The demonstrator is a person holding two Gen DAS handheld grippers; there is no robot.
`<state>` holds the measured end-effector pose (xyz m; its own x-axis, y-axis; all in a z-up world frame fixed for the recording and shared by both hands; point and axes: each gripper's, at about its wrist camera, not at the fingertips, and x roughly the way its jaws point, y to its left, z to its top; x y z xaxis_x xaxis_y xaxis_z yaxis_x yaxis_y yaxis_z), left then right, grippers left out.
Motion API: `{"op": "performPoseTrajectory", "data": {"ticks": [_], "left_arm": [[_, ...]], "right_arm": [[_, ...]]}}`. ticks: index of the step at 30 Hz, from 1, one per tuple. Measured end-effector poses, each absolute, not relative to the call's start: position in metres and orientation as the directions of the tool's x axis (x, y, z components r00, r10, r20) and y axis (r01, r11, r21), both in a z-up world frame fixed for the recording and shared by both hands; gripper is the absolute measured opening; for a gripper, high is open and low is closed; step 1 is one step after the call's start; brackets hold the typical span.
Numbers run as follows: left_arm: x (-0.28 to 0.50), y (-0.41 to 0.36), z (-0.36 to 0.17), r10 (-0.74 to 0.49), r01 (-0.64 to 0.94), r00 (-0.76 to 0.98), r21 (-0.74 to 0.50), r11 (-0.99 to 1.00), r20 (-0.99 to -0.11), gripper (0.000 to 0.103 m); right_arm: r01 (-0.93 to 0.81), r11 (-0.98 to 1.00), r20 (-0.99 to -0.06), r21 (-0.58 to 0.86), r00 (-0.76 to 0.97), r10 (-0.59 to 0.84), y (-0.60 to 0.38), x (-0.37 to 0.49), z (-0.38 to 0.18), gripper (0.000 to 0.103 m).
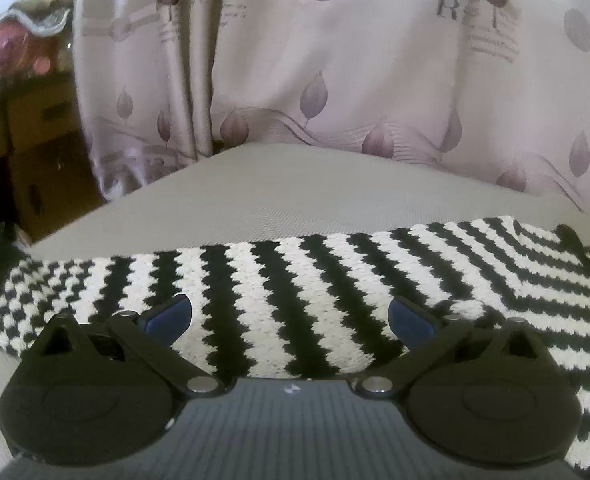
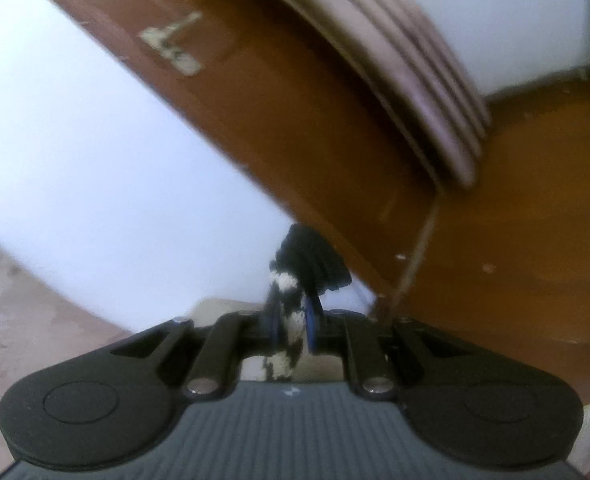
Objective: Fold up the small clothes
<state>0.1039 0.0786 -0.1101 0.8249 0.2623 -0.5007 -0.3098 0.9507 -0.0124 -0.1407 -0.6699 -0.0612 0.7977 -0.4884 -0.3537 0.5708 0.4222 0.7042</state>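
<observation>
Left claw [image 1: 291, 316], nearest the lens, stands wide over a black-and-white zigzag-striped knitted garment [image 1: 295, 280] lying flat on the grey woven table [image 1: 255, 196]. One end carries a checkered band. Right claw [image 2: 291, 320] is clamped narrow on a bunched knit edge [image 2: 287, 312], raised before a brown wooden door [image 2: 295, 120].

Grey worktop [image 1: 279, 184], leaf-print curtain [image 1: 335, 80] behind it, cardboard boxes [image 1: 43, 148] at left; brown door [image 2: 279, 128] in right view.
</observation>
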Motion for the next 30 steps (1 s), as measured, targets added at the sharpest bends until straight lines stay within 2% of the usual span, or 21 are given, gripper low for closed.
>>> {"op": "performPoseTrajectory", "data": {"ticks": [7, 15, 19, 23, 30], "left_arm": [[0.094, 0.092, -0.108, 0.240, -0.330, 0.838, -0.105, 0.938, -0.490, 0.103], [0.085, 0.113, -0.109, 0.200, -0.347, 0.853, -0.238, 0.907, -0.482, 0.103], [0.080, 0.122, -0.110, 0.182, -0.350, 0.866, -0.304, 0.886, -0.466, 0.103], [0.078, 0.123, -0.109, 0.169, -0.336, 0.876, -0.320, 0.886, -0.452, 0.103], [0.076, 0.126, -0.110, 0.145, -0.319, 0.887, -0.353, 0.879, -0.439, 0.103]], "right_arm": [[0.393, 0.576, -0.216, 0.716, 0.910, -0.353, -0.598, -0.077, 0.018, 0.012], [0.144, 0.673, -0.114, 0.725, 0.989, -0.089, -0.467, 0.023, 0.073, 0.012], [0.073, 0.666, -0.122, 0.742, 0.992, 0.027, -0.398, 0.069, 0.067, 0.012], [0.032, 0.655, -0.153, 0.755, 0.980, 0.128, -0.327, 0.106, 0.043, 0.012], [-0.006, 0.723, -0.265, 0.691, 0.928, 0.261, -0.231, 0.136, -0.011, 0.012]]}}
